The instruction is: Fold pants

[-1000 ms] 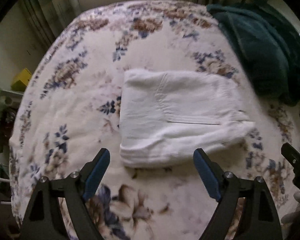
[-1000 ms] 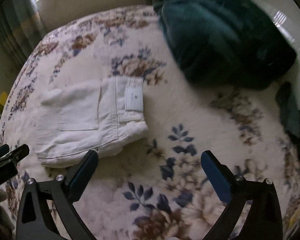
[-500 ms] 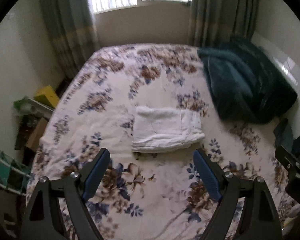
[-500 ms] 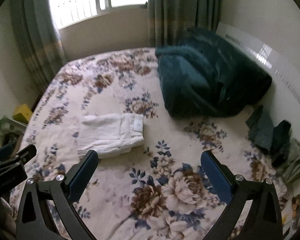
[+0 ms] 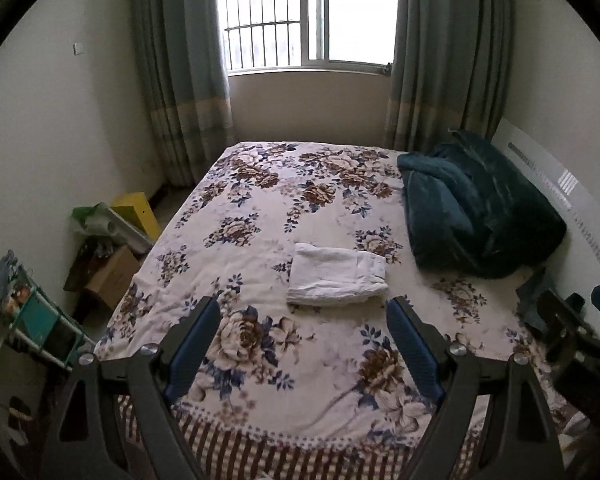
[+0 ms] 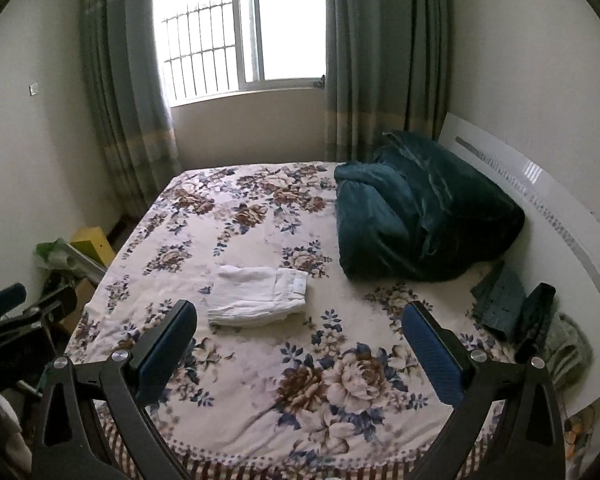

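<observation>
White pants (image 5: 336,281) lie folded into a compact rectangle on the floral bedspread (image 5: 260,216), also in the right wrist view (image 6: 260,296). My left gripper (image 5: 302,334) is open and empty, held back over the bed's near edge, well short of the pants. My right gripper (image 6: 300,340) is open and empty too, equally far back. Each gripper shows at the edge of the other's view: the right one (image 5: 580,332), the left one (image 6: 20,320).
A dark teal blanket (image 5: 472,208) is heaped at the headboard (image 6: 540,200) on the right. Several dark garments (image 6: 516,308) lie near the bed's right corner. Boxes and a yellow bin (image 5: 136,212) stand on the floor at left. A curtained window (image 5: 308,16) is behind the bed.
Both grippers have pulled far back and up from the pants. The view went from close over the folded pants to the whole bed and room. The pants have not moved.
</observation>
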Action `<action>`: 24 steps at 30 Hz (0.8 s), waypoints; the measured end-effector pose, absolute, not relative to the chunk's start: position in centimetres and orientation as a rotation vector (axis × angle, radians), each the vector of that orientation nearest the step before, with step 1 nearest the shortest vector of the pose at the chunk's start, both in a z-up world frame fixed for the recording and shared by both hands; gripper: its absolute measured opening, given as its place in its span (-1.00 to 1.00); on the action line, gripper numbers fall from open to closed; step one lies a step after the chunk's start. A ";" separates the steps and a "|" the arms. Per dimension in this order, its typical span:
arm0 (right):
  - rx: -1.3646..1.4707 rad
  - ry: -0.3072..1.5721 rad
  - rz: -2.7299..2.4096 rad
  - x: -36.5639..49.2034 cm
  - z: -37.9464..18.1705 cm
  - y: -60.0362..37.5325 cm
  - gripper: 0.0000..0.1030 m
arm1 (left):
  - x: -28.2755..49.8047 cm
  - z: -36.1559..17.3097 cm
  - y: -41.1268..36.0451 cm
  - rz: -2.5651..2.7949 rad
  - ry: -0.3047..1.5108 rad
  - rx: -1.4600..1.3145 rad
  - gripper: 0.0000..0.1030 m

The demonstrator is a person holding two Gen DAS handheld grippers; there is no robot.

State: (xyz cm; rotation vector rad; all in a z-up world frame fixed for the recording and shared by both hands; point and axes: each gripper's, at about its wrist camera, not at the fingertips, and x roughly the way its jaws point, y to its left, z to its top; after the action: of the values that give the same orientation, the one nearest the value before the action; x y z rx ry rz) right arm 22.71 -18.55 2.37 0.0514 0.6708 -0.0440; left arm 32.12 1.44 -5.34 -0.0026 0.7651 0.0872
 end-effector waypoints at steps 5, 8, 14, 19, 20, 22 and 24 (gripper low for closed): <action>0.029 0.655 -0.047 19.0 5.2 -17.2 1.00 | 30.3 -4.2 2.7 0.093 0.755 0.003 0.65; 0.020 0.656 -0.051 17.6 6.1 -16.3 1.00 | 29.7 -3.9 3.3 0.088 0.751 0.005 0.76; 0.012 0.664 -0.078 17.8 6.0 -15.4 1.00 | 29.6 -4.5 4.0 0.073 0.757 0.010 0.99; 0.015 0.703 -0.098 19.9 4.5 -15.7 1.00 | 30.7 -6.1 3.9 0.060 0.798 0.010 1.00; 0.020 0.711 -0.095 20.4 4.1 -15.8 1.00 | 31.0 -6.4 3.9 0.060 0.802 0.011 1.00; 0.014 0.723 -0.102 21.1 3.4 -15.8 1.00 | 31.4 -7.0 3.8 0.062 0.817 0.012 1.00; 0.022 0.742 -0.099 21.7 2.8 -15.9 1.00 | 31.9 -7.4 3.7 0.063 0.834 0.005 1.00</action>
State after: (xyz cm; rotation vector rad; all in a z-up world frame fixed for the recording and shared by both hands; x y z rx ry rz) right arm 21.73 -15.89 2.82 0.0222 0.7422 -0.0992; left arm 31.93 3.71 -7.40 0.0055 0.8342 0.0629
